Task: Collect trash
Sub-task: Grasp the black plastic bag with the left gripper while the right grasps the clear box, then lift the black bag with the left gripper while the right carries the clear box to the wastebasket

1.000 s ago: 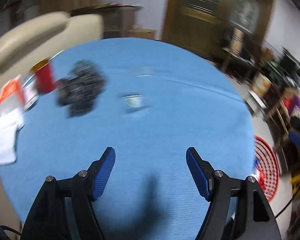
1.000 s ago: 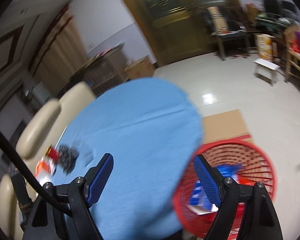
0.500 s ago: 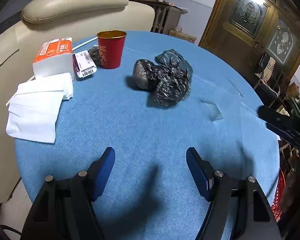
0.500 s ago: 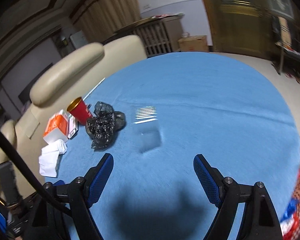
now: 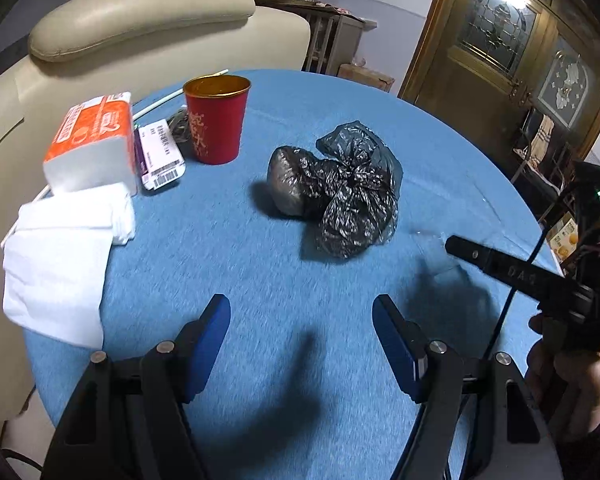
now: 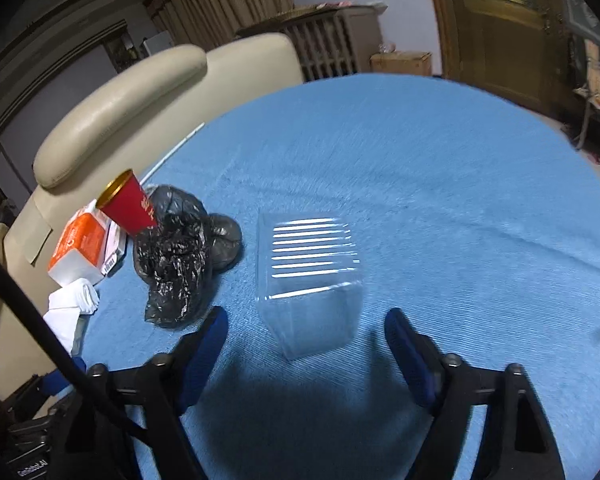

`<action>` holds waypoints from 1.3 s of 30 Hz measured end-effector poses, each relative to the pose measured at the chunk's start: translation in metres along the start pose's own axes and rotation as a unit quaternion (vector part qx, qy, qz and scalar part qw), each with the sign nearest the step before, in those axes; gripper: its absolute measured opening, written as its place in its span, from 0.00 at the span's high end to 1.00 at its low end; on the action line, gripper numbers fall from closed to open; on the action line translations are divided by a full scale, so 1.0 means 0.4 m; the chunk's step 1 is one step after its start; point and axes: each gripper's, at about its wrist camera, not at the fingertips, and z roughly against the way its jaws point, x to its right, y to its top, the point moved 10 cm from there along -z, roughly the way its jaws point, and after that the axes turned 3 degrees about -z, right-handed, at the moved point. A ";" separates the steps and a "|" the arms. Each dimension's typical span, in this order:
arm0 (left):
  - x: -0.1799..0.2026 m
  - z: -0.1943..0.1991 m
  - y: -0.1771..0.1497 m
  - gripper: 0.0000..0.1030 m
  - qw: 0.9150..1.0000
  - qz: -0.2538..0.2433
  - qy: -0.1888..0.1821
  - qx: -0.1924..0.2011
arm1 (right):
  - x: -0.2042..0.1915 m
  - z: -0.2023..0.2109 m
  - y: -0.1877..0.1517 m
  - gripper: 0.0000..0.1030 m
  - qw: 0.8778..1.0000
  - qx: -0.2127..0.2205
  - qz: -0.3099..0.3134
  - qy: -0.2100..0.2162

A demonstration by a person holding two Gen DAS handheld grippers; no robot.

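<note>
On the round blue table [image 6: 440, 152] lies a clear plastic box [image 6: 308, 276], ribbed on top. My right gripper [image 6: 306, 320] hangs just behind it. Its jaws are closing; the box's near end reaches in between the fingertips, and the pads stand apart from it. A crumpled black plastic bag [image 6: 176, 256] lies left of the box. In the left wrist view the same bag [image 5: 340, 196] sits beyond my left gripper [image 5: 300, 308], which is open and holds nothing. The clear box [image 5: 440, 248] shows only faintly there.
A red paper cup [image 5: 216, 120], an orange tissue pack [image 5: 92, 140], a barcoded packet [image 5: 160, 156] and loose white tissues [image 5: 60, 260] sit at the table's left rim. A cream armchair [image 5: 140, 20] stands behind. A person's hand [image 5: 560, 364] is at the right edge.
The right gripper swung from over the red basket on the floor to the table and came close to the clear box. The left gripper moved nearer the black bag.
</note>
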 end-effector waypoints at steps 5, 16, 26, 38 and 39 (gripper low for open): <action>0.004 -0.032 0.044 0.28 1.000 -0.007 0.006 0.004 | 0.005 0.010 0.001 0.59 1.000 0.007 -0.007 0.019; 0.058 -0.093 0.226 0.25 0.999 -0.024 0.014 0.043 | 0.090 0.109 -0.033 0.59 0.997 0.031 -0.060 0.024; 0.078 -0.271 0.160 0.48 0.993 -0.097 0.042 -0.049 | 0.131 0.168 -0.040 0.59 0.996 0.045 -0.078 0.027; 0.111 -0.127 0.142 0.70 0.997 -0.075 0.009 -0.013 | 0.124 0.269 -0.071 0.59 0.994 0.071 -0.080 0.036; 0.115 -0.114 0.137 0.70 0.997 -0.077 0.010 -0.011 | 0.123 0.280 -0.074 0.59 0.993 0.073 -0.081 0.037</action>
